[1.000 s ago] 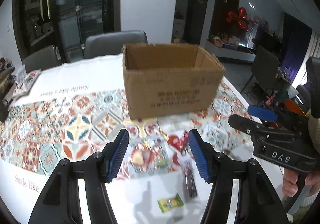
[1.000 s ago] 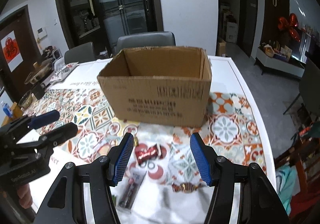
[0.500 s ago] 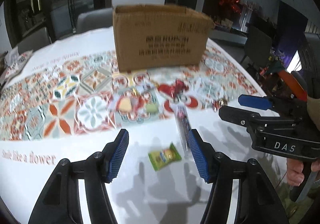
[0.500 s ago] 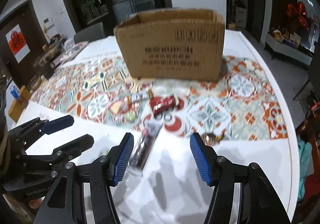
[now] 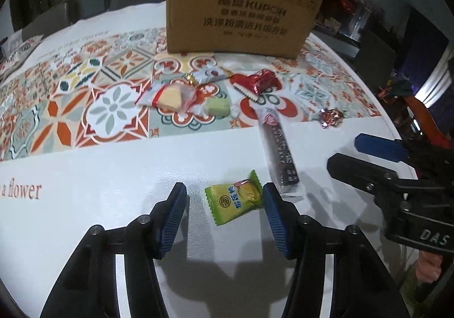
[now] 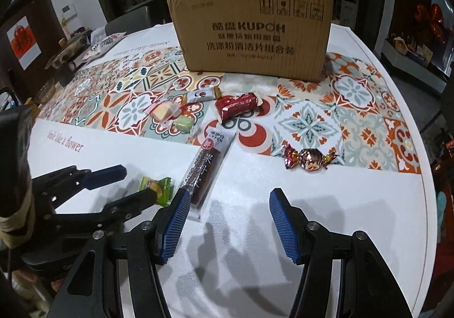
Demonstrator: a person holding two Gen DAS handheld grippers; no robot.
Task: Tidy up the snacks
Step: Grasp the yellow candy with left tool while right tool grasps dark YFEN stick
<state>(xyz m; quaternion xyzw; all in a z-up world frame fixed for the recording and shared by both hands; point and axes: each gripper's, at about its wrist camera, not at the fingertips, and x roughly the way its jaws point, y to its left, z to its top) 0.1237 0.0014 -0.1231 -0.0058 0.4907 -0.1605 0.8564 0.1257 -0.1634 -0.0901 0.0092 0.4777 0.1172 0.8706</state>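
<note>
- Our left gripper [image 5: 225,198] hangs low over the table [image 5: 99,204], jaws closing around the green durian candy [image 5: 234,197]; the wrapper lies flat between the pads, its right end at or against the right pad, a gap at the left. Not yet clamped, we judge.
- Our right gripper [image 6: 227,205] has its jaws apart with nothing between them. The long dark fruit-leather bar [image 6: 207,167] lies just at 11 o'clock of it, its near end beside the left pad.
- Foil-wrapped candy [image 6: 309,159] sits at 1 o'clock of the right gripper, well apart on the edge of the patterned runner.
- Red-wrapped snack [image 6: 237,105], yellow cake packet [image 6: 163,112], pale green sweet [image 6: 183,123] and a small white packet [image 6: 201,95] cluster at 12 o'clock, in front of the cardboard box [image 6: 252,42].
- The box stands upright, top open, at the far side: likely where the snacks go. From here we cannot see whether anything is inside.
- Each gripper seems lined up on its own nearest snack, perhaps so both can lift together.
</note>
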